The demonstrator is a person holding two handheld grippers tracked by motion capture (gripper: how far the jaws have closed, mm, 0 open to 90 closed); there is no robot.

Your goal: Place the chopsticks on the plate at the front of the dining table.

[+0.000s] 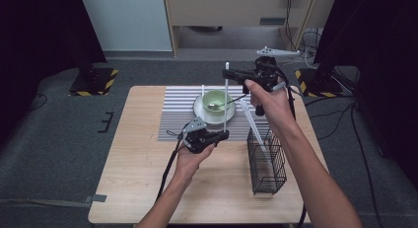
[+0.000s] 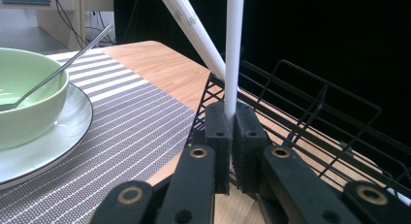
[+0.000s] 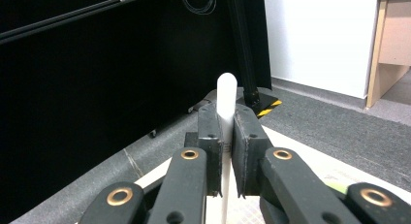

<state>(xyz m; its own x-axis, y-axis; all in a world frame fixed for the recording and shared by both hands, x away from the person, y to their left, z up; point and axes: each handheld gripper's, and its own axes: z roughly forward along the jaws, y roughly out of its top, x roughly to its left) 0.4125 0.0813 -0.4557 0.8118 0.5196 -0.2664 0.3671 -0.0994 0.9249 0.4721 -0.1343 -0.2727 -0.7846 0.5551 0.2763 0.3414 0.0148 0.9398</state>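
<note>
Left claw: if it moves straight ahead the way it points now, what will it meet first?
Probably the black wire basket. The left claw, shut on an upright white stick, points at the basket's near corner; depth is unclear, but nothing else seems to lie between them.

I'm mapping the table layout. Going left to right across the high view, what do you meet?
Left claw shut on an upright white stick, then the wire basket.

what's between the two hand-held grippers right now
A white chopstick stands upright, spanning the stretch: the left hand-held gripper clamps its lower end and the right hand-held gripper its upper end. In the high view, the green bowl sits behind it.
</note>
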